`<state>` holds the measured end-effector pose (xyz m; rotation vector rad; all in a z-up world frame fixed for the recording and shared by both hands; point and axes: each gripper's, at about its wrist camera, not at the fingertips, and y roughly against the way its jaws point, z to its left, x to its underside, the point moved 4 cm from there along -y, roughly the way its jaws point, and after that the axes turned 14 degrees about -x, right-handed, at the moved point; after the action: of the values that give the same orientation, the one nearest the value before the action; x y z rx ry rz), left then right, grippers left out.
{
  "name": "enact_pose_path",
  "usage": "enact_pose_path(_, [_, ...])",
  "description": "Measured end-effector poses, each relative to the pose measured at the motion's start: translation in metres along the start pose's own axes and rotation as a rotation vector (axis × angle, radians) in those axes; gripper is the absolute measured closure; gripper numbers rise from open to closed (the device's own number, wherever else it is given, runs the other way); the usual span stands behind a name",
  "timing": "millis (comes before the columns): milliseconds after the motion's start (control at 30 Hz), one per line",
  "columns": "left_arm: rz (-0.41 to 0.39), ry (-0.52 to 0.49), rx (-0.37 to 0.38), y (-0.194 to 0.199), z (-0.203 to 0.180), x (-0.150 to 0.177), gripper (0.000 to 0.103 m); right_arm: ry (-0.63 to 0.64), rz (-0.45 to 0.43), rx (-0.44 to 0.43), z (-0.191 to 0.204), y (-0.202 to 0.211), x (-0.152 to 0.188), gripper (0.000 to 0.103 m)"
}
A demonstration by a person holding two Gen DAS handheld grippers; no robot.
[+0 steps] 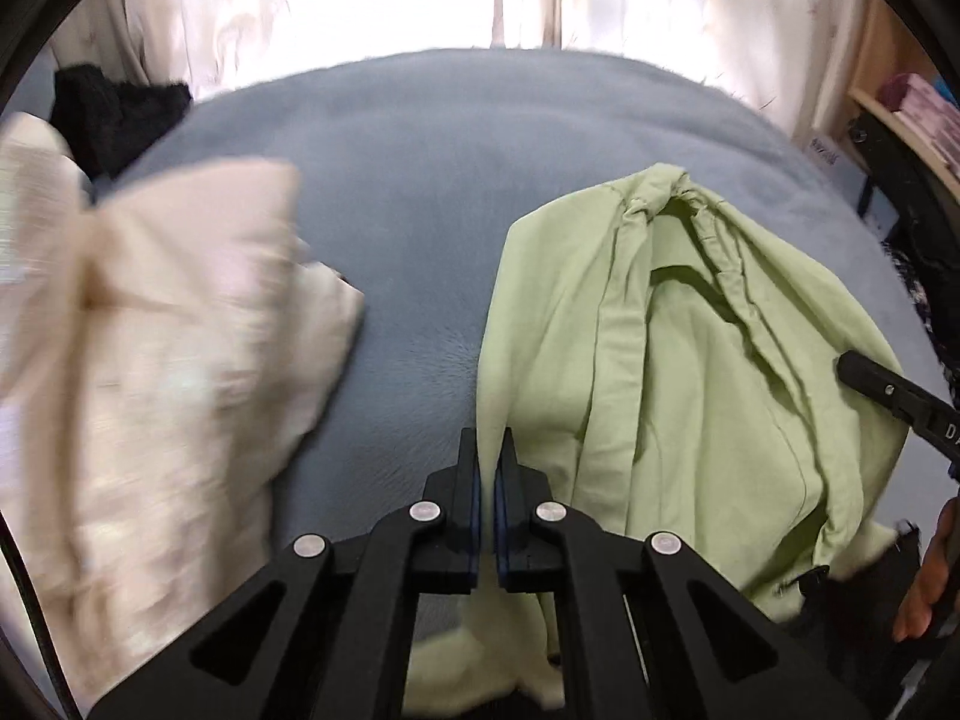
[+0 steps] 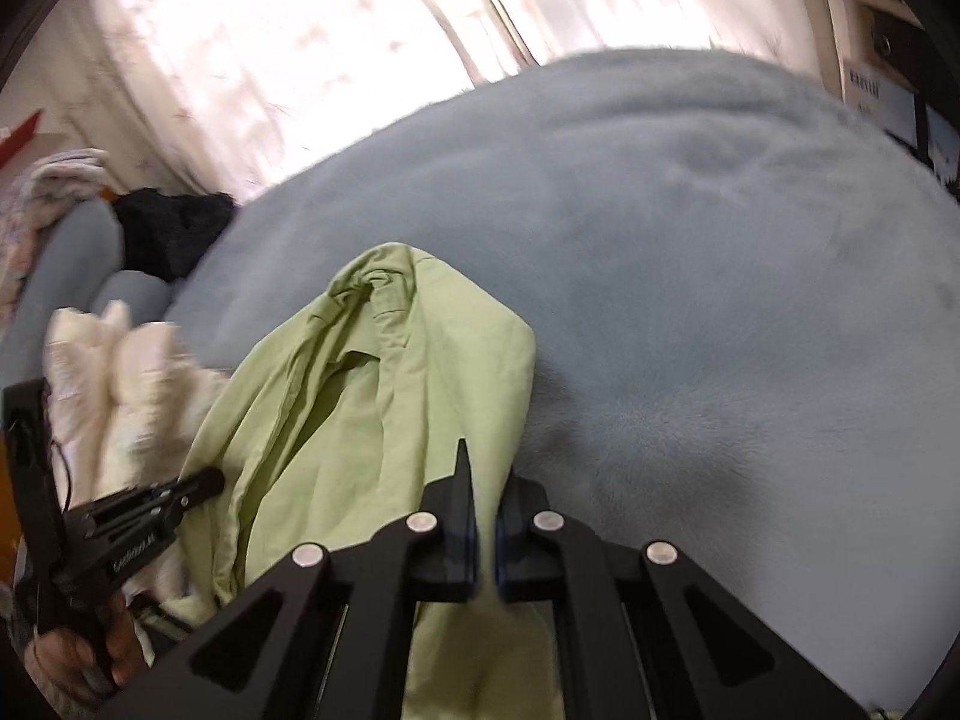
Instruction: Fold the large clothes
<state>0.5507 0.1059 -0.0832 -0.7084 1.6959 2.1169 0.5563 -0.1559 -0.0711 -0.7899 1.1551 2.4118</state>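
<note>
Blue-grey bed cover is carrying everything; green shirt is lying crumpled on it, cream garment beside it — blurred; left gripper and right gripper are each pinching a shirt edge, jaws pressed together.

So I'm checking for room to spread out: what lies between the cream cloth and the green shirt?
Only bare blue blanket separates the cream cloth from the green shirt, seen in the left wrist view.

One green shirt and one cream garment lie on the bed. One black garment sits at its far left corner. Two grippers: left, right.
</note>
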Motion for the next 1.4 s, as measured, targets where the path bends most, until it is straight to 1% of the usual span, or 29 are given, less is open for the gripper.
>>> enact_pose_path(100, [-0.035, 0.001, 0.026, 0.044, 0.014, 0.02, 0.102, 0.078, -0.03, -0.044, 0.028, 0.048, 0.015, 0.099])
enact_pose_path(167, [-0.05, 0.007, 0.054, 0.073, 0.025, 0.044, 0.102, 0.118, -0.025, -0.063, 0.043, 0.069, 0.03, 0.099])
enact_pose_path(200, [-0.052, 0.004, 0.062, 0.083, 0.029, 0.057, 0.102, 0.144, -0.013, -0.063, 0.051, 0.084, 0.043, 0.098])
enact_pose_path(233, [-0.049, 0.002, 0.068, 0.091, 0.041, 0.067, 0.102, 0.163, 0.0, -0.052, 0.056, 0.092, 0.054, 0.097])
enact_pose_path(267, [-0.04, -0.002, 0.074, 0.099, 0.046, 0.085, 0.102, 0.175, 0.018, -0.038, 0.059, 0.1, 0.064, 0.096])
enact_pose_path(333, [-0.012, -0.02, 0.068, 0.107, 0.058, 0.117, 0.101, 0.195, 0.081, 0.008, 0.062, 0.115, 0.091, 0.09])
enact_pose_path(400, [0.025, -0.036, 0.059, 0.111, 0.062, 0.143, 0.101, 0.202, 0.123, 0.037, 0.06, 0.128, 0.114, 0.085])
enact_pose_path(500, [0.048, -0.059, 0.008, 0.12, 0.071, 0.178, 0.101, 0.187, 0.159, 0.083, 0.053, 0.148, 0.144, 0.084])
enact_pose_path(567, [0.058, -0.052, 0.006, 0.13, 0.081, 0.199, 0.101, 0.165, 0.169, 0.091, 0.05, 0.158, 0.157, 0.084])
enact_pose_path(633, [0.073, -0.045, 0.012, 0.138, 0.088, 0.21, 0.101, 0.152, 0.167, 0.095, 0.049, 0.169, 0.167, 0.084])
enact_pose_path(733, [0.077, -0.047, 0.009, 0.148, 0.092, 0.214, 0.101, 0.143, 0.163, 0.094, 0.054, 0.183, 0.18, 0.084])
enact_pose_path(833, [0.076, -0.045, 0.023, 0.161, 0.095, 0.22, 0.1, 0.135, 0.152, 0.082, 0.063, 0.195, 0.19, 0.084])
enact_pose_path(967, [0.092, -0.066, 0.04, 0.174, 0.089, 0.229, 0.098, 0.101, 0.158, 0.047, 0.074, 0.204, 0.204, 0.084])
enact_pose_path(1000, [0.097, -0.071, 0.043, 0.179, 0.088, 0.233, 0.097, 0.095, 0.164, 0.041, 0.075, 0.205, 0.207, 0.081])
enact_pose_path(1033, [0.107, -0.076, 0.051, 0.183, 0.085, 0.237, 0.096, 0.086, 0.174, 0.029, 0.079, 0.205, 0.212, 0.075])
enact_pose_path(1100, [0.123, -0.084, 0.063, 0.19, 0.081, 0.244, 0.095, 0.081, 0.183, 0.018, 0.086, 0.207, 0.219, 0.066])
enact_pose_path(1167, [0.137, -0.094, 0.075, 0.194, 0.076, 0.25, 0.094, 0.079, 0.197, -0.007, 0.095, 0.208, 0.229, 0.064])
enact_pose_path(1267, [0.155, -0.116, 0.072, 0.203, 0.074, 0.255, 0.094, 0.084, 0.217, -0.034, 0.108, 0.209, 0.241, 0.064])
enact_pose_path(1400, [0.15, -0.109, 0.101, 0.233, 0.08, 0.253, 0.094, 0.116, 0.225, -0.053, 0.126, 0.215, 0.249, 0.064])
